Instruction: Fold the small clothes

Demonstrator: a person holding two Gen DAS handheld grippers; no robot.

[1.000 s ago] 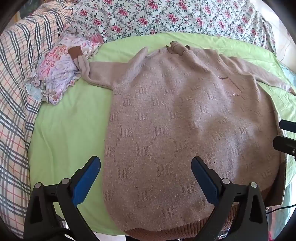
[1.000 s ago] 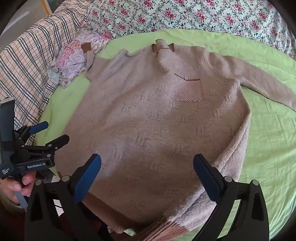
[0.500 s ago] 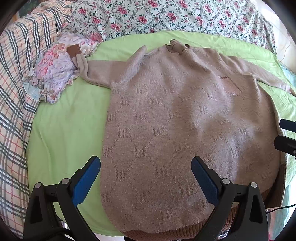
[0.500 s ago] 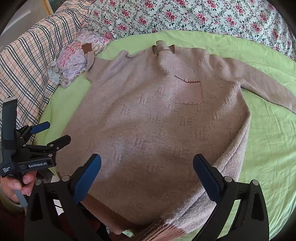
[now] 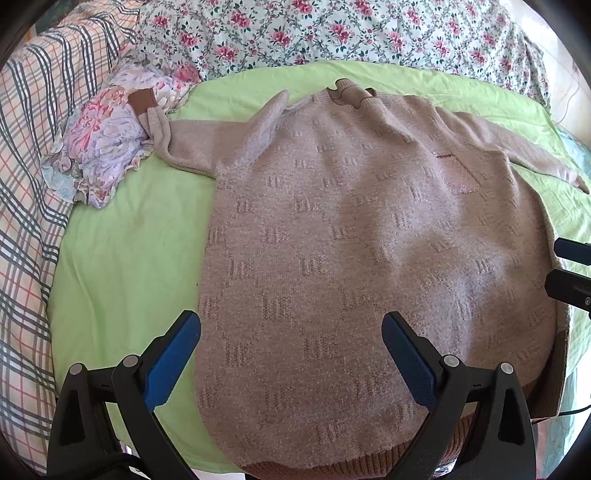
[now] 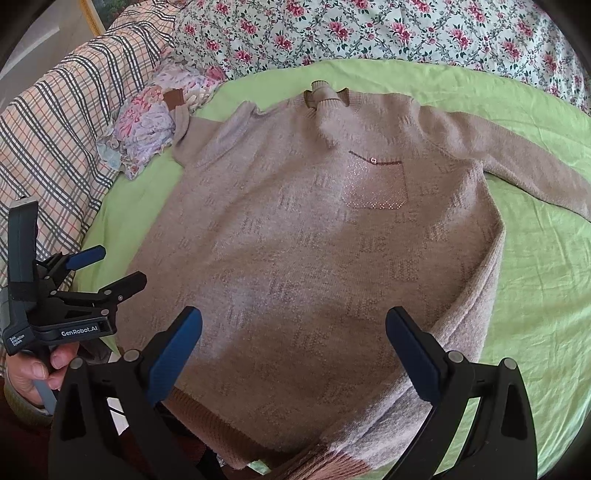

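A pinkish-beige knit sweater point(image 5: 362, 236) point(image 6: 325, 243) lies face up and spread flat on a green sheet point(image 5: 122, 251) point(image 6: 546, 280), collar toward the pillows, hem at the near bed edge. Its chest pocket point(image 6: 376, 186) shows on the right side. One sleeve point(image 5: 177, 144) reaches left onto a floral garment; the other sleeve point(image 6: 517, 162) stretches right. My left gripper point(image 5: 291, 350) hovers open above the hem's left half, holding nothing. My right gripper point(image 6: 293, 343) hovers open above the hem's right half, also empty. In the right wrist view the left gripper point(image 6: 107, 269) shows at the left, held by a hand point(image 6: 33, 373).
A crumpled floral garment point(image 5: 107, 147) point(image 6: 147, 125) lies at the sheet's far left corner. A plaid blanket point(image 5: 26, 184) point(image 6: 62, 147) borders the left side. Floral bedding point(image 5: 332, 33) point(image 6: 369, 33) runs along the back. Bare green sheet lies left and right of the sweater.
Both grippers have drifted slightly, so the sweater sits a little lower and further right in view. Both stay open and nothing was grasped.
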